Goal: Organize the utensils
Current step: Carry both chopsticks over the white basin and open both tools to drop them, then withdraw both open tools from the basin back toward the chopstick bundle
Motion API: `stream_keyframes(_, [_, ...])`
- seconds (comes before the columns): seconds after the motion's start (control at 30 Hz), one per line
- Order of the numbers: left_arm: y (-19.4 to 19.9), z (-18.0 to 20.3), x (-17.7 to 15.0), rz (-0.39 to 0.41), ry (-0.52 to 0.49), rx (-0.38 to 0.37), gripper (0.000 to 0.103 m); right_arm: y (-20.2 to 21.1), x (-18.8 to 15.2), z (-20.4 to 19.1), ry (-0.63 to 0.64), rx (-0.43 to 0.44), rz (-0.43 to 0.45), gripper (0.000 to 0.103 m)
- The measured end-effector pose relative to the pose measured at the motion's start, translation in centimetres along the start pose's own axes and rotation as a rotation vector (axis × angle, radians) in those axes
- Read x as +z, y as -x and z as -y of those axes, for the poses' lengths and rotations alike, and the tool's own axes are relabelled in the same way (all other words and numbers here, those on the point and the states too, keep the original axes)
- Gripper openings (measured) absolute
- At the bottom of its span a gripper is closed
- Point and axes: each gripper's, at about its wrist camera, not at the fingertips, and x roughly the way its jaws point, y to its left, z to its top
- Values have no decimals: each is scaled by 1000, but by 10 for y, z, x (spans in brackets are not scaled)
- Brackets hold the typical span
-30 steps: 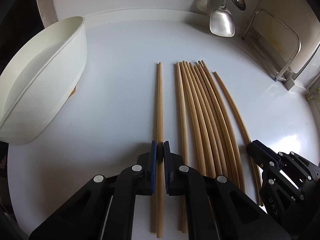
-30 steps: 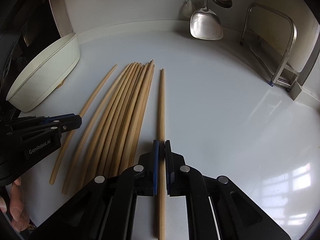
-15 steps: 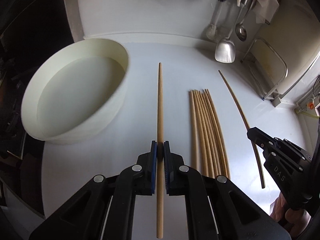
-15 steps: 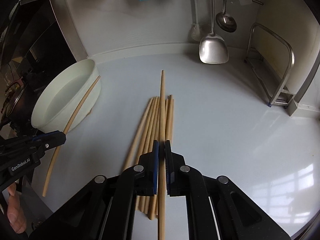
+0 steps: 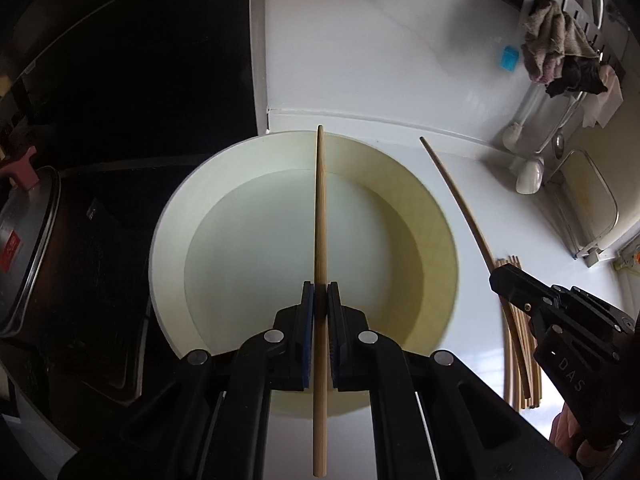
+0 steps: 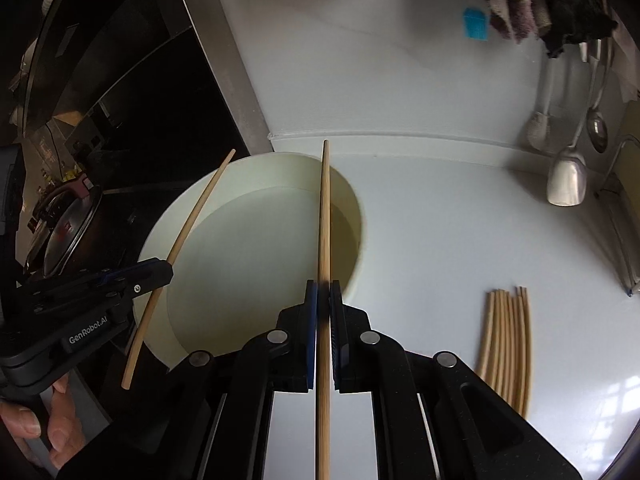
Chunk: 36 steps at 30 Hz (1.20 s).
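We hold two black two-finger tools with blue pads above a smooth, glossy white counter (image 6: 440, 240). A wide round white basin (image 5: 168, 240), plain and shallow-walled with a flat bottom, sits on it beside a dark stove area where a metal pot lid (image 5: 24, 248) shows at the left edge.

Our left gripper (image 5: 320, 300) is clamped tight on a single chopstick (image 5: 320, 208), a slender, pale wooden rod, straight and matte. The pads pinch it partway along its length, so a long stretch runs forward and a shorter stretch trails back between the gripper's arms. Its long axis follows the fingers, pointing away from us and down, and its forward part hangs over the middle of the basin, the tip reaching to the far rim in the left wrist view.

Our right gripper (image 6: 324, 300) is likewise closed hard on a second chopstick (image 6: 325, 216) of the same wood. It too lies along the fingers, pointing forward and down, its front part over the right side of the basin. From the left wrist camera this stick appears as a thin line bowed by the lens, to the right of the basin.

The remaining chopsticks (image 6: 508, 336) lie in a neat parallel bundle on the counter, well to the right of the basin, their ends roughly level. A steel spatula (image 6: 566, 180) and a ladle (image 6: 598, 128) hang against the back wall, under bunched cloths (image 6: 516, 4).
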Motion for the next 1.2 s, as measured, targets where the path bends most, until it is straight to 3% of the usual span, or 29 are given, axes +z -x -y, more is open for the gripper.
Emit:
stream_keyframes(0.3, [-54,-46,19,-88,-14,-35,7,-79,24,-45,-43,3,-108,6])
stream_keyframes(0.67, [-86,-55,22,-147,-32,-49,8,-123,28,-48,-94,-37,-192,7])
stream_keyframes(0.7, [-86,-57,23,-147,-30,-47,10,-123,28,-48,-94,-41,-187,14])
stream_keyframes(0.73, [-86,-58,23,-146,-29,-45,19,-124,30,-47,-94,-48,-183,27])
stream_keyframes(0.77, [-84,-59,23,-140,-28,-42,25,-125,32,-47,-95,-54,-174,32])
stream_keyframes(0.83, [-80,-63,25,-120,-24,-28,50,-123,33,-47,-94,-63,-158,35])
stream_keyframes(0.9, [-74,-67,26,-100,-16,-25,60,-122,34,-46,-90,-72,-156,35])
stream_keyframes(1.2, [-52,-75,25,-55,-14,7,74,-95,19,-43,-76,-111,-115,41])
